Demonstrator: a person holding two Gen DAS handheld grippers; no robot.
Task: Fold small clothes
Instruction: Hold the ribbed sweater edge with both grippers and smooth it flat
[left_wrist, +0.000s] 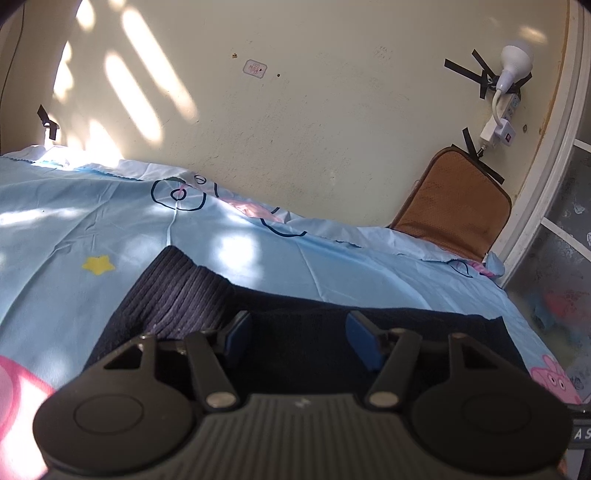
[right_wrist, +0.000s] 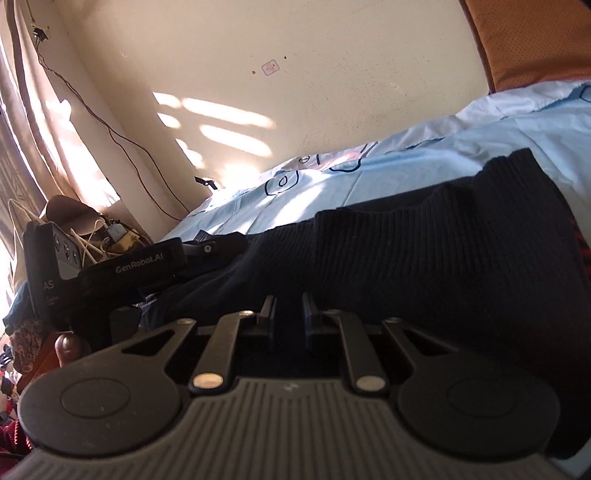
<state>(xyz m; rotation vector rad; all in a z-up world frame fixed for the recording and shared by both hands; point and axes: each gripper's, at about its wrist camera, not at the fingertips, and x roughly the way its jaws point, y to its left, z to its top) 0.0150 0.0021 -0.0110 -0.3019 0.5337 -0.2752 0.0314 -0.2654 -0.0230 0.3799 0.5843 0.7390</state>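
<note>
A dark navy ribbed knit garment (left_wrist: 173, 295) lies flat on a light blue cartoon bedsheet (left_wrist: 74, 236). My left gripper (left_wrist: 299, 339) sits low over the garment's near part, its blue pads wide apart and nothing between them. In the right wrist view the same garment (right_wrist: 424, 251) fills the middle. My right gripper (right_wrist: 289, 315) rests at its near edge with the pads a narrow gap apart; whether cloth is pinched between them cannot be seen. The left gripper's body (right_wrist: 129, 266) shows at the left of that view, over the garment.
A cream wall (left_wrist: 295, 110) runs behind the bed. A brown cushion (left_wrist: 454, 206) leans at the right corner under a taped lamp (left_wrist: 513, 62) and power strip. Cables and clutter (right_wrist: 107, 236) lie at the bed's left end beside a curtain.
</note>
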